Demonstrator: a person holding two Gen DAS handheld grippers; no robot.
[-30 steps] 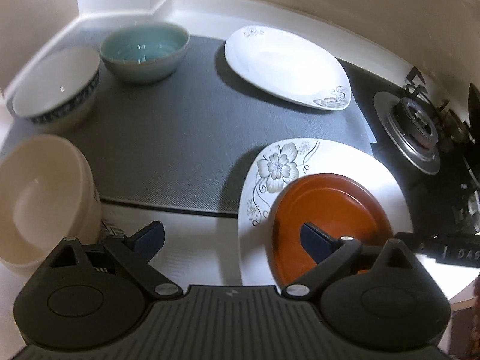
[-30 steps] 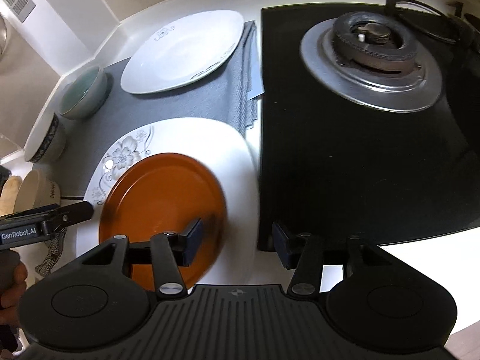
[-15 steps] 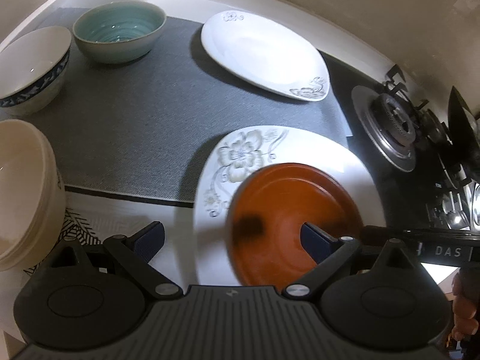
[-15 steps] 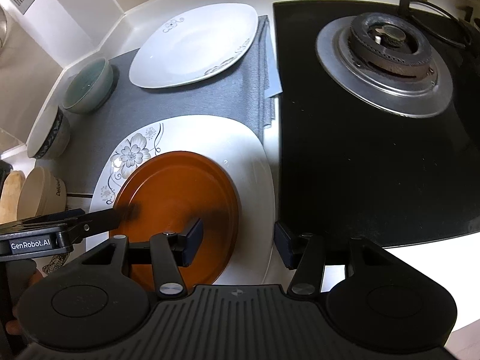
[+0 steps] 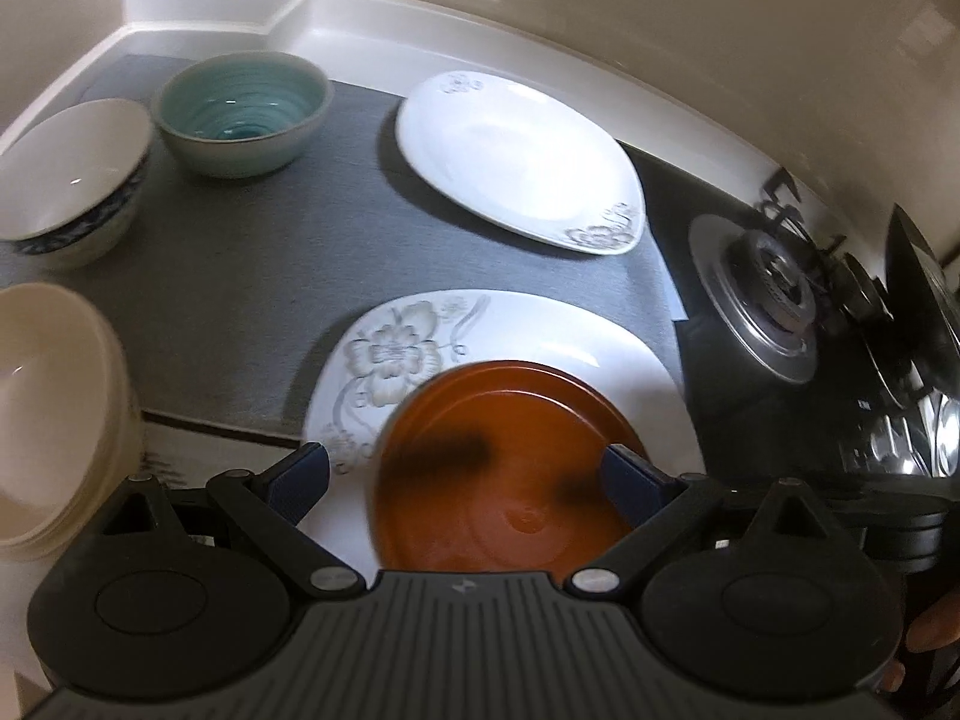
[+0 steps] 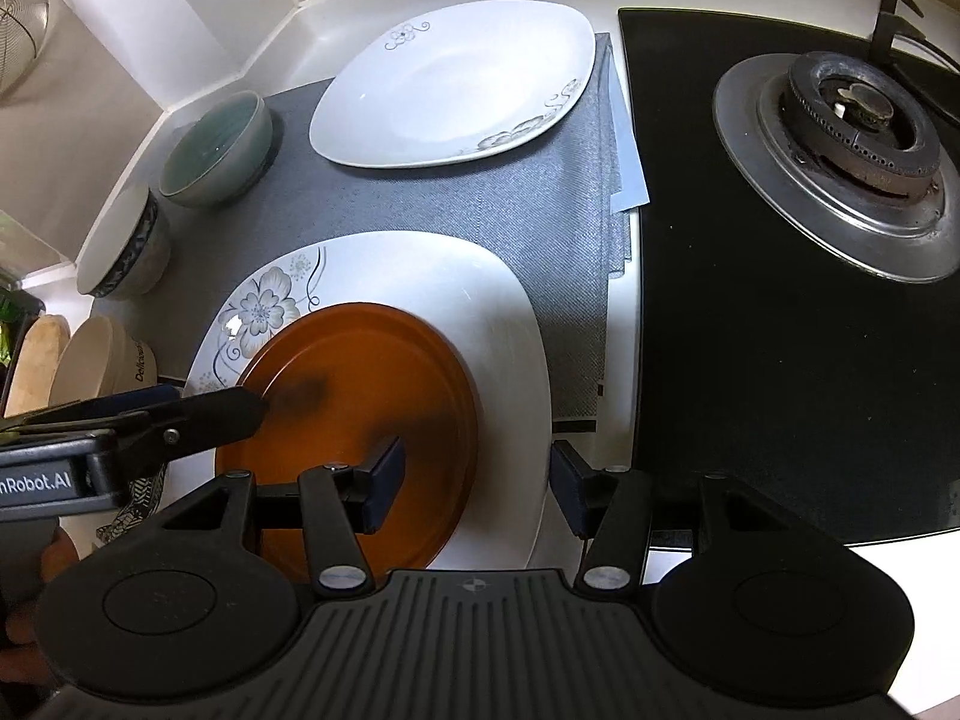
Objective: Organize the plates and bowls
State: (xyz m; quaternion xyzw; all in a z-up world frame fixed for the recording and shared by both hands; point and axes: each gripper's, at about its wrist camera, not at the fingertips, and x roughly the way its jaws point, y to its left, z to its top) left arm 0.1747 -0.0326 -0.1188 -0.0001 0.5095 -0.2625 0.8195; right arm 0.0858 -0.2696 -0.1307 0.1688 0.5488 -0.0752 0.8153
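An orange plate [image 5: 510, 456] [image 6: 360, 420] lies on a white flowered plate [image 5: 420, 348] [image 6: 420, 276] at the near edge of a grey mat [image 5: 270, 264]. A second white plate [image 5: 516, 162] [image 6: 456, 90] lies at the back. A teal bowl [image 5: 246, 114] [image 6: 216, 150], a blue-rimmed white bowl [image 5: 66, 180] [image 6: 120, 252] and stacked cream bowls [image 5: 54, 414] [image 6: 96, 360] stand on the left. My left gripper [image 5: 468, 480] is open above the orange plate's near-left side; it also shows in the right wrist view [image 6: 240, 408]. My right gripper [image 6: 474, 480] is open over the plates' right edge.
A black glass hob [image 6: 780, 360] with a steel burner [image 6: 852, 150] [image 5: 762, 294] lies right of the mat. White walls [image 5: 540, 18] close the back corner. A wire strainer [image 6: 18, 24] hangs at far left.
My left gripper has moved right over the orange plate, and its shadow falls on the plate. My right gripper has shifted slightly forward. The plates and bowls have not moved.
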